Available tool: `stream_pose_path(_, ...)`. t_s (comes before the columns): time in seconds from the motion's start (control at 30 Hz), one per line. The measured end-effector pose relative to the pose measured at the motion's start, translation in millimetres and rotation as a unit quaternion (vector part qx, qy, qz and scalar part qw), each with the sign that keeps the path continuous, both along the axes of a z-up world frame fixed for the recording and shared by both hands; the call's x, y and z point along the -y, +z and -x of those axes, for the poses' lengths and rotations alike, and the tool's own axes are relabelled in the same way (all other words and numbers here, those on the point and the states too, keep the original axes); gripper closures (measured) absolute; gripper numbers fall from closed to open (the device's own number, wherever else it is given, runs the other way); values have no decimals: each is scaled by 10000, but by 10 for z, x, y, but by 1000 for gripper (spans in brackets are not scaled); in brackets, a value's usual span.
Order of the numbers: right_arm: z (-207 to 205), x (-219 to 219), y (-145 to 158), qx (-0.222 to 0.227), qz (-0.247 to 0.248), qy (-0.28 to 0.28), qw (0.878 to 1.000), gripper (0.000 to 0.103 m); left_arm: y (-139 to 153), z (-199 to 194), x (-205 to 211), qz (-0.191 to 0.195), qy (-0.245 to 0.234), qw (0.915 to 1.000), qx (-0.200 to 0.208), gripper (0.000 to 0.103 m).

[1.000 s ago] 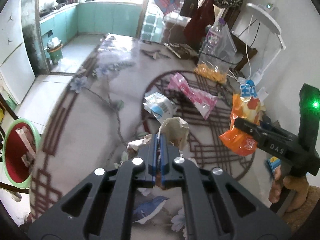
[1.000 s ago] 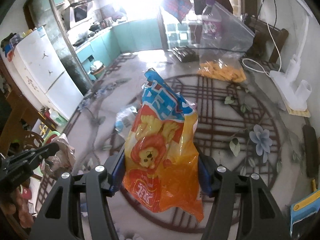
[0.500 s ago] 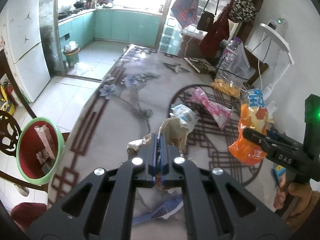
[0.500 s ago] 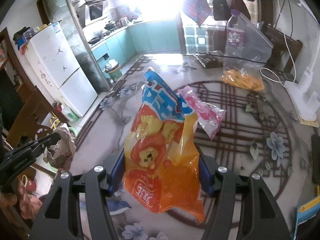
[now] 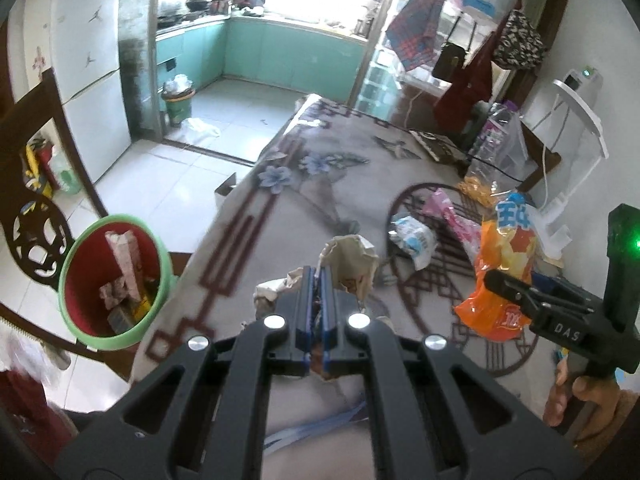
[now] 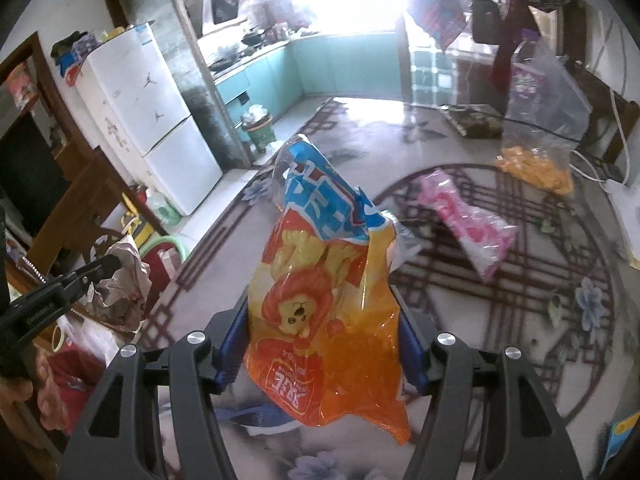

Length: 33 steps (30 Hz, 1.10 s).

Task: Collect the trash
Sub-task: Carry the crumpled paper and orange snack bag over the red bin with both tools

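Your left gripper (image 5: 316, 280) is pressed together on crumpled paper (image 5: 350, 258), held above the surface's left edge; your right gripper (image 6: 320, 344) pinches the orange bag (image 6: 326, 316) over the middle. The bin (image 5: 114, 278) sits on the floor beyond that edge. The paper is caught by a thin fold, so I judge it could slip short of the bin. A chair (image 5: 38, 236) crowds the bin's side. A pink wrapper (image 6: 468, 228) and white wrapper (image 5: 414, 238) lie on the surface (image 5: 328, 184).
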State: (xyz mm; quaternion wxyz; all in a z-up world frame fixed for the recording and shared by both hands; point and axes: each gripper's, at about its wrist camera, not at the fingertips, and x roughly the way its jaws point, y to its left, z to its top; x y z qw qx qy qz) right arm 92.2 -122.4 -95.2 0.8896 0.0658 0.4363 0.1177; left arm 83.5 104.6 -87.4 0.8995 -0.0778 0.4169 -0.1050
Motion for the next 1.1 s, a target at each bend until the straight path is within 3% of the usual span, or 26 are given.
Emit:
stream_pose_path(0.63, -394, -1288, -69, -170, 47, -15, 9998, 41, -69, -504, -1271, 16, -16, 9999, -118, 100)
stream_pose_path(1.1, -627, -2133, -12, -163, 93, 121, 9998, 41, -43, -843, -1978, -44, -69, 10000, -53, 100)
